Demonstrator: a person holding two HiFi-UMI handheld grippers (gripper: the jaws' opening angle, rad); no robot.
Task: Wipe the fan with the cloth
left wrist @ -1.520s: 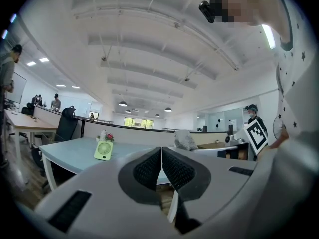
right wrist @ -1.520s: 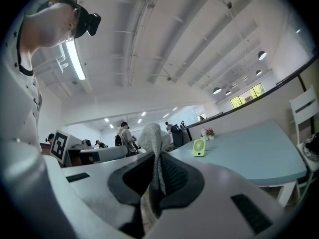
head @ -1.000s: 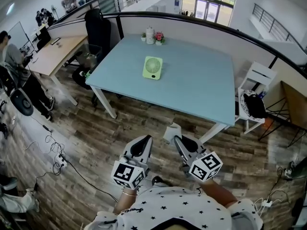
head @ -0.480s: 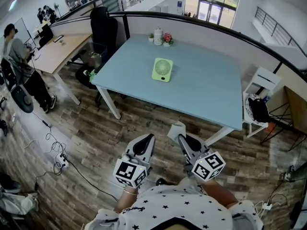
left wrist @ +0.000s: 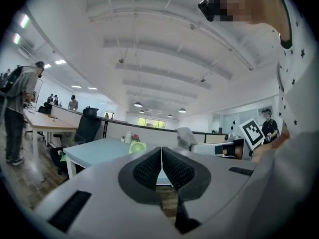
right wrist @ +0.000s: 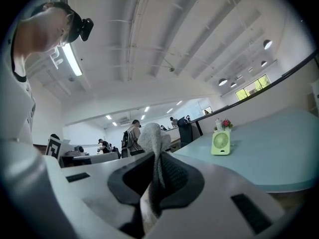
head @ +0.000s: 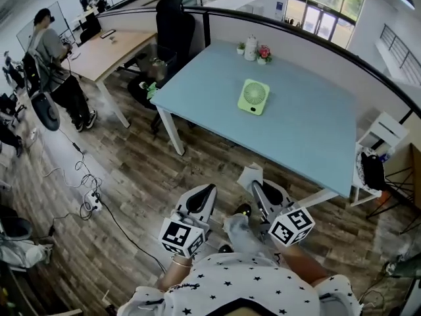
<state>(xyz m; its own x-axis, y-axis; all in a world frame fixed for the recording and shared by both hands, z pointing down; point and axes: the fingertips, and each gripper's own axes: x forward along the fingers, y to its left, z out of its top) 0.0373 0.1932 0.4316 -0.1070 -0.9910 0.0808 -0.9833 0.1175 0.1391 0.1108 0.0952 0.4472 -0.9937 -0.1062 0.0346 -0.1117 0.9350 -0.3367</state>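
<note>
A small green fan (head: 254, 97) stands upright in the middle of the light blue table (head: 309, 130); it also shows far off as the fan (right wrist: 220, 142) in the right gripper view and the fan (left wrist: 136, 147) in the left gripper view. My right gripper (head: 256, 188) is shut on a grey-white cloth (head: 250, 175), which sticks out past the jaws as a bunched cloth (right wrist: 153, 142). My left gripper (head: 205, 191) is shut with nothing between its jaws. Both grippers hang over the wooden floor, short of the table's near edge.
A white bottle and a small flower pot (head: 257, 51) stand at the table's far edge. A black office chair (head: 172, 24) and a wooden desk (head: 108, 48) sit to the left, with a person (head: 56, 64) beside it. Cables and a power strip (head: 92, 203) lie on the floor left. A white chair (head: 380, 137) stands right.
The view has shifted left and closer to the table; the fan and table now sit further right in the head view. Both grippers keep their pose, the cloth still held.
</note>
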